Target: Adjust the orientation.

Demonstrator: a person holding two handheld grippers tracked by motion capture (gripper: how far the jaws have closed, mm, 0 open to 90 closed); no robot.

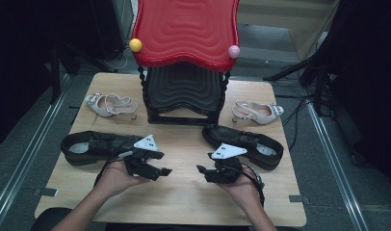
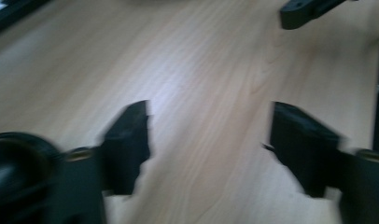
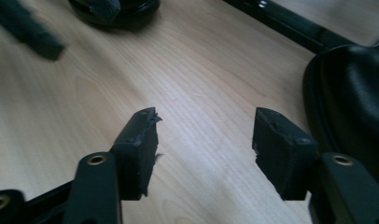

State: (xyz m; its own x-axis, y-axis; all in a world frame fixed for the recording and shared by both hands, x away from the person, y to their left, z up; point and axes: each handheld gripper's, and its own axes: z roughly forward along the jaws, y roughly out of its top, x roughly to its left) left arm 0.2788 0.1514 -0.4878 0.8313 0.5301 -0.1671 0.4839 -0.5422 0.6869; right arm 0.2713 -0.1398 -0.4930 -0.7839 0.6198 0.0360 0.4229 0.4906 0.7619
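Both sets of jaws are spread wide with nothing between them: the left gripper and the right gripper are held low over the bare table, tips turned toward each other, just in front of the shoe rack. No shoe is yet grasped, so the approach step is judged to be in hand. Next, a reach outward is called for: the left black shoe lies left of the rack's front, the right black shoe to its right. Forearms are angled inward from the near edge.
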